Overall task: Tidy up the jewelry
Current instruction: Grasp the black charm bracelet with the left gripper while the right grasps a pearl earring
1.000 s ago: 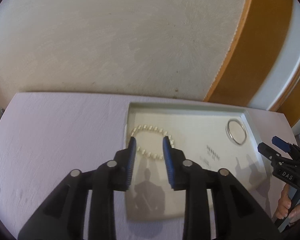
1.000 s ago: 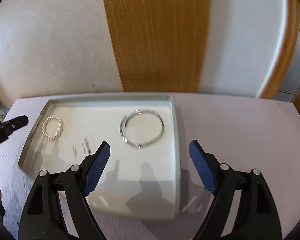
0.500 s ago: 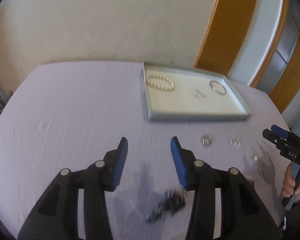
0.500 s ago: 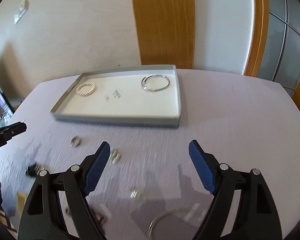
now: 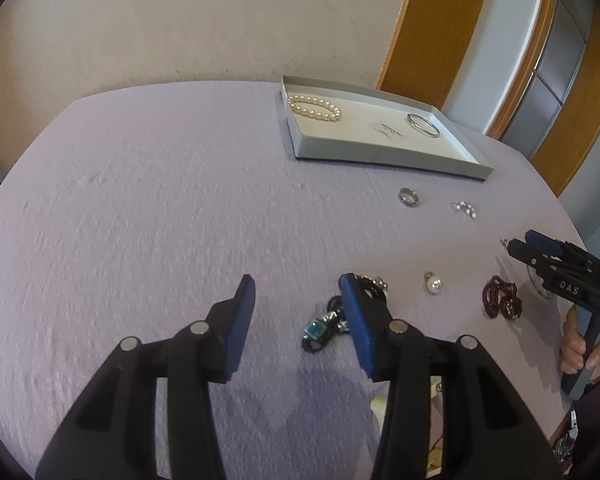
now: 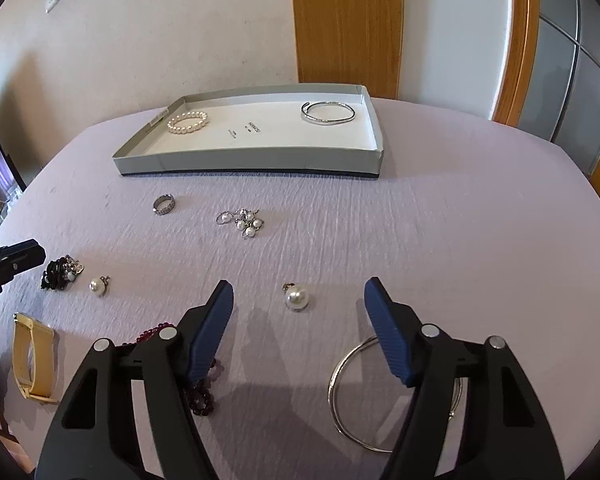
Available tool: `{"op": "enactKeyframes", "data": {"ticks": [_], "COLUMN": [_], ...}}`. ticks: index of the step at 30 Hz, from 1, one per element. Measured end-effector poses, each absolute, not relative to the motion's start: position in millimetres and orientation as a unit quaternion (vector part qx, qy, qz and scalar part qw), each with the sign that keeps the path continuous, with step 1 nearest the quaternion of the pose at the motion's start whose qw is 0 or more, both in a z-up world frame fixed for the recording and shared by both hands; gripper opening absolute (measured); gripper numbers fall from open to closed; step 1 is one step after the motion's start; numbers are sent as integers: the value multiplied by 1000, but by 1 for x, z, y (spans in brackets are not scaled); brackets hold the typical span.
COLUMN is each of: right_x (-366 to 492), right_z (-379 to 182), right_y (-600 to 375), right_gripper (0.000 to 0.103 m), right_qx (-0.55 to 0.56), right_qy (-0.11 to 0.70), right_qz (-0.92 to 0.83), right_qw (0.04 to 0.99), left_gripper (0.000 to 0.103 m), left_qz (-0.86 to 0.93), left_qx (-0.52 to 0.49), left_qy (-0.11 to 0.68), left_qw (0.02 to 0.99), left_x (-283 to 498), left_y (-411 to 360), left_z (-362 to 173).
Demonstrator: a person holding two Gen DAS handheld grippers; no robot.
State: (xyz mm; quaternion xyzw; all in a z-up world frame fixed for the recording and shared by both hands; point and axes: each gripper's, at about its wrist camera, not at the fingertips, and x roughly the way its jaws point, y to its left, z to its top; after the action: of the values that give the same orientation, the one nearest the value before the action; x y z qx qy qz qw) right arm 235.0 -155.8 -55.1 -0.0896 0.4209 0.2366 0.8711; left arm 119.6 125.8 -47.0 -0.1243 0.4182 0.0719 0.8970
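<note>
Blue-padded and empty, both grippers have pulled back from the grey tray (image 6: 256,158) and now hang over the loose pieces on the near side of it. The left gripper (image 5: 296,312) stands partly open with nothing between its pads; it has been opening over the last second, and a dark tangle with a teal stone (image 5: 324,326) lies just beside its right finger. The right gripper (image 6: 298,312) is wider, its jaws have just been closing a little, and a pearl earring (image 6: 297,297) sits on the cloth between its fingers, untouched. A silver hoop (image 6: 352,396) and dark red beads (image 6: 198,394) lie nearest, partly under that gripper.

Since a second ago, when each gripper was over the tray, the pearl bracelet (image 6: 188,123) and silver bangle (image 6: 328,113) lie inside the tray, so two pieces look sorted and a fresh pick seems to be starting.

Nearer the tray lie a second pearl earring (image 6: 97,287), a silver ring (image 6: 164,204) and a small pearl cluster (image 6: 244,222). All rest on a lilac tablecloth (image 6: 440,240). Beyond the tray stand a pale wall (image 6: 160,32) and a wooden door frame (image 6: 346,20).
</note>
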Motion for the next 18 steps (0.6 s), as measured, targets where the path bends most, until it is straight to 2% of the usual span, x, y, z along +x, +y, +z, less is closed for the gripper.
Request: {"op": "enactKeyframes", "data": {"ticks": [6, 12, 17, 18], "right_x": [240, 242, 242, 242], "right_z": [-62, -61, -61, -61], "right_y": [-148, -145, -143, -143], "right_gripper": [58, 53, 40, 34], "right_qx": [-103, -111, -113, -114], "right_qy": [442, 442, 440, 440], "right_qz": [229, 225, 228, 229], "right_qw": [861, 861, 861, 861], "left_gripper": [46, 46, 46, 46], "left_qz": [65, 60, 57, 56], "left_qx": [-120, -113, -112, -112], "left_qy": [422, 422, 421, 421], "left_qw": [896, 898, 898, 898], "left_x": [122, 123, 122, 122], "left_y": [120, 117, 117, 117], "left_z": [-51, -52, -52, -52]}}
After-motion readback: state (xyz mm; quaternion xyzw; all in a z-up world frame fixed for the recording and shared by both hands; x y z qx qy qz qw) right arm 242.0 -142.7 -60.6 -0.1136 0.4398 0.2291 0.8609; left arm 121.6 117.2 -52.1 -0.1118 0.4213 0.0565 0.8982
